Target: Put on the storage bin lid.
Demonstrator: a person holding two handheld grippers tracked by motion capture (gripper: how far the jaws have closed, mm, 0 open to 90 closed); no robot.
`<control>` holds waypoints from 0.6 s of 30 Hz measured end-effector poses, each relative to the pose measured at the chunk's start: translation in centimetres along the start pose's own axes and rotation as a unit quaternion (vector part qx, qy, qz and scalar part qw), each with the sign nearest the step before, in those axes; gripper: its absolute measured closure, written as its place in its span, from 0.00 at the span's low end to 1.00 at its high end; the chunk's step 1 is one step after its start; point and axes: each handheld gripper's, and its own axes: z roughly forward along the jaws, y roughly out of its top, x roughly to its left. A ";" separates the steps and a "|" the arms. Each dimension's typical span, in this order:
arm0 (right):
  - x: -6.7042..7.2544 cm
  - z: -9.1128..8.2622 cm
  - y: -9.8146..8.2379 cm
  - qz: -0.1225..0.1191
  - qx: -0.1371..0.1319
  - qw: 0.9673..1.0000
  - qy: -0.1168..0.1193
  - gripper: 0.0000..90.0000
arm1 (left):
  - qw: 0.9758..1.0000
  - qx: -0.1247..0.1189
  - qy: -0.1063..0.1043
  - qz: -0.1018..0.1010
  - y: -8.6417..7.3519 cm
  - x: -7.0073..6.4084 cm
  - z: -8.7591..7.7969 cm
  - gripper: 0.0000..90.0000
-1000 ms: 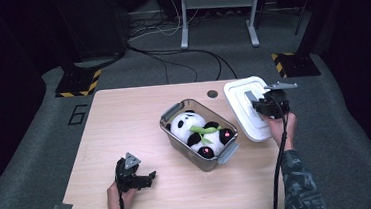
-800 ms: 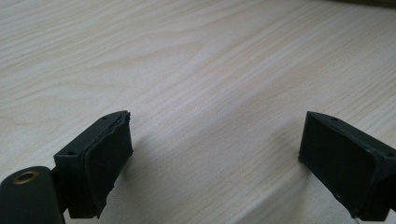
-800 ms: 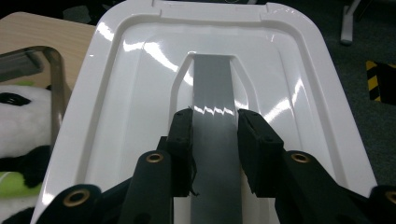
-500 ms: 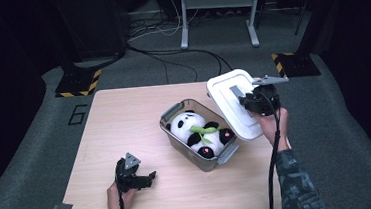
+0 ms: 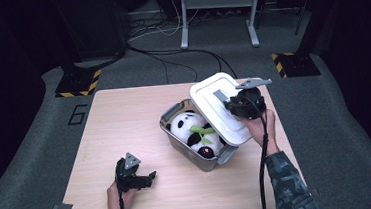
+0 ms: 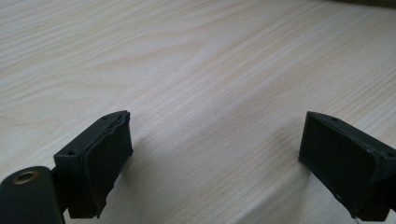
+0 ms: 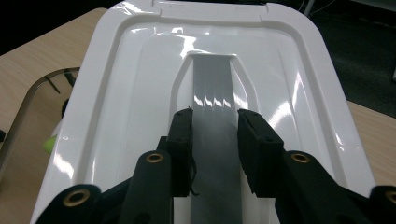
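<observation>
bench point(image 5: 124, 119): light wood | floor point(image 5: 33, 111): grey carpet | 12 o'clock: metal stand point(image 5: 215, 2), cables point(image 5: 169, 50) | dim room

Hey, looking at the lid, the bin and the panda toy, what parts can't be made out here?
- High view: the lid, clamped at its grey handle by the right gripper, hides the far right part of the bin and the panda.
- Right gripper view: the lid's underside is turned away; the bin's rim is cut off at the left edge.
- High view: the red spot beside the panda is too small to identify.
</observation>
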 end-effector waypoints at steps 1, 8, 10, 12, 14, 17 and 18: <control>0.2 0.1 0.1 0.000 0.000 1.000 0.002 0.74 | 1.000 0.000 0.000 0.000 0.0 0.0 0.0 0.10; 2.0 0.8 0.4 -0.017 0.006 1.000 0.024 0.74 | 1.000 0.002 0.000 -0.001 0.0 0.0 0.0 0.10; 2.3 0.9 0.5 -0.022 0.005 0.999 0.030 0.74 | 1.000 0.002 0.000 -0.001 0.0 0.0 0.0 0.10; 2.8 1.1 0.6 -0.027 0.005 0.999 0.038 0.74 | 1.000 0.001 0.000 -0.001 0.0 0.0 0.0 0.10; 3.3 1.3 0.6 -0.032 0.011 0.998 0.046 0.74 | 1.000 0.001 0.000 -0.001 0.0 0.0 0.0 0.10; 4.2 1.9 0.6 -0.045 0.022 0.997 0.055 0.74 | 1.000 0.002 -0.001 -0.001 0.0 0.0 0.0 0.10; 4.4 2.1 0.7 -0.054 0.026 0.996 0.061 0.74 | 1.000 0.002 -0.001 -0.001 0.0 0.0 0.0 0.10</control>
